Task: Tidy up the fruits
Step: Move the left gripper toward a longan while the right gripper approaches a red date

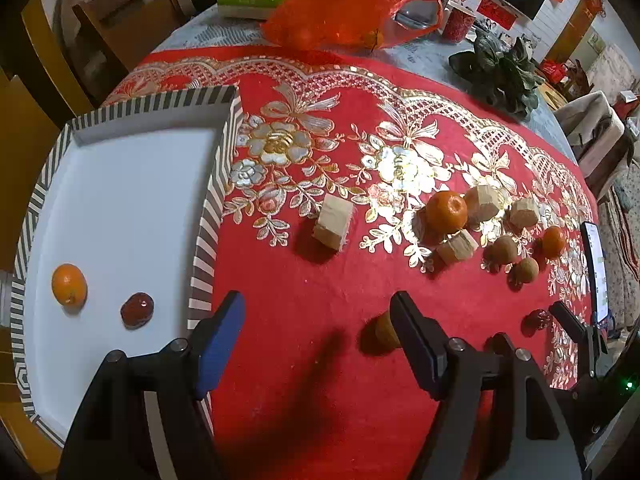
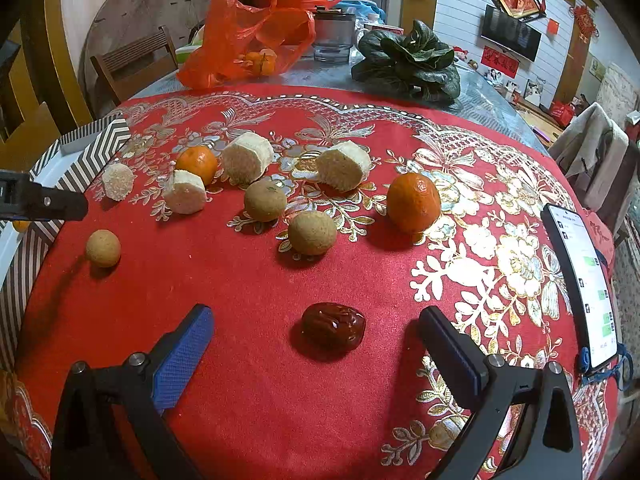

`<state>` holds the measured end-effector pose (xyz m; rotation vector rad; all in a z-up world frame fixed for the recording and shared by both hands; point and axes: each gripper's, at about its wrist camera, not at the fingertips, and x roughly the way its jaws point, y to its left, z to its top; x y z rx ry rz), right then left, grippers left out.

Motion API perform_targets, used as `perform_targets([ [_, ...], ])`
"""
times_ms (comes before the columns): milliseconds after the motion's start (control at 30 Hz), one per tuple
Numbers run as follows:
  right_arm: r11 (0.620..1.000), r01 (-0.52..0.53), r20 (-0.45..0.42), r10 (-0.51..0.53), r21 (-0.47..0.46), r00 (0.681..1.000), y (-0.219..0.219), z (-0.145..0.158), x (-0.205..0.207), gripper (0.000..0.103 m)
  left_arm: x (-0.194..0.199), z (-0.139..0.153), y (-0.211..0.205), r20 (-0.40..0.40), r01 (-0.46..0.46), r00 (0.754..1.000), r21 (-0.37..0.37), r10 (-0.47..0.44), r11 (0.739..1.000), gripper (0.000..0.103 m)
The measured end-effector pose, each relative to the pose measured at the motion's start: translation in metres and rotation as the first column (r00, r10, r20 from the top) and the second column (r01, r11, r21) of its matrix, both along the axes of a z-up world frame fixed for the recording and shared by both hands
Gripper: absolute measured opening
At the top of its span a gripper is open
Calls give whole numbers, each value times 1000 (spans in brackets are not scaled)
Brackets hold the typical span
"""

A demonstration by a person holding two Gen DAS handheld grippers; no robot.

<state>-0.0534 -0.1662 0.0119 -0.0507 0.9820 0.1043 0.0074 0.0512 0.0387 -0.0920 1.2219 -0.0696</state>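
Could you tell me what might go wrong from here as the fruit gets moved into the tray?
1. The red date lies between the open right gripper fingers; it looks glossy and may slip or get squashed.
2. The small round fruit sits half hidden behind a left gripper finger and could be nudged into rolling.
3. The phone at the cloth edge might get bumped.

White plank wall (image 2: 460,12), wooden chair (image 2: 132,60), wall television (image 2: 510,36).
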Motion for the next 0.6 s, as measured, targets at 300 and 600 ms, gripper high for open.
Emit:
perform_targets([
  [300, 999, -25, -131, 27, 22, 991, -10, 24, 4, 103, -1, 1, -5, -17, 43, 999, -32, -44, 999, 74],
  [600, 996, -52, -115, 61, 76, 992, -34, 54, 1, 103, -10, -4, -33, -31, 133, 990, -88, -136, 987, 74],
])
